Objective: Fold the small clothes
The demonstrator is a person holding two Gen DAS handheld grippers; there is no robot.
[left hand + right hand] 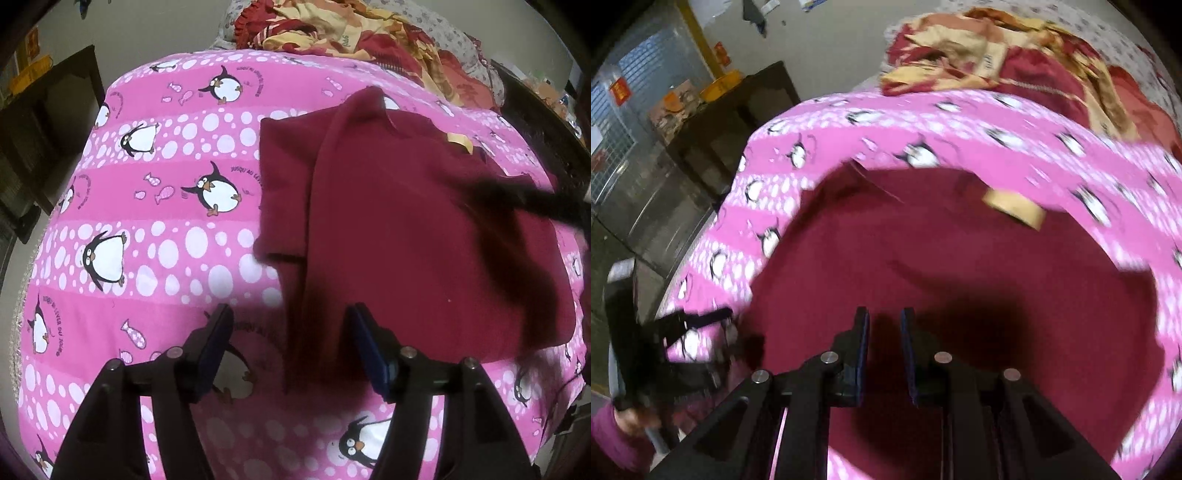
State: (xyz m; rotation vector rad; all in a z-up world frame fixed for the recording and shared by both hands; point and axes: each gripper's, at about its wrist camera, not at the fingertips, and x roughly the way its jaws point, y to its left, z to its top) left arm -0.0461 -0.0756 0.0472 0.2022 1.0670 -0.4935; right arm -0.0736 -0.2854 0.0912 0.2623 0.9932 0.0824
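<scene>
Lying on penguin sheet (155,192): maroon shirt (388,221); blanket heap (351,33) behind. Left gripper (290,325) fingers wide, right gripper (884,325) fingers narrowly parted, both empty.

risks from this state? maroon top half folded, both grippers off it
1. The maroon top has one side folded over; nothing pins that flap, so it may slip open.
2. The right gripper view is motion-blurred; a fast approach could bunch the cloth.
3. The left gripper could snag the pink penguin sheet instead.

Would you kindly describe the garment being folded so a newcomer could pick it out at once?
Start at the pink penguin-print bedsheet covering the bed. On its right half lies a dark maroon top, one sleeve folded across it. Unlike the red-and-yellow patterned pile of clothes beyond the sheet, it is plain, with a yellow neck label.
</scene>
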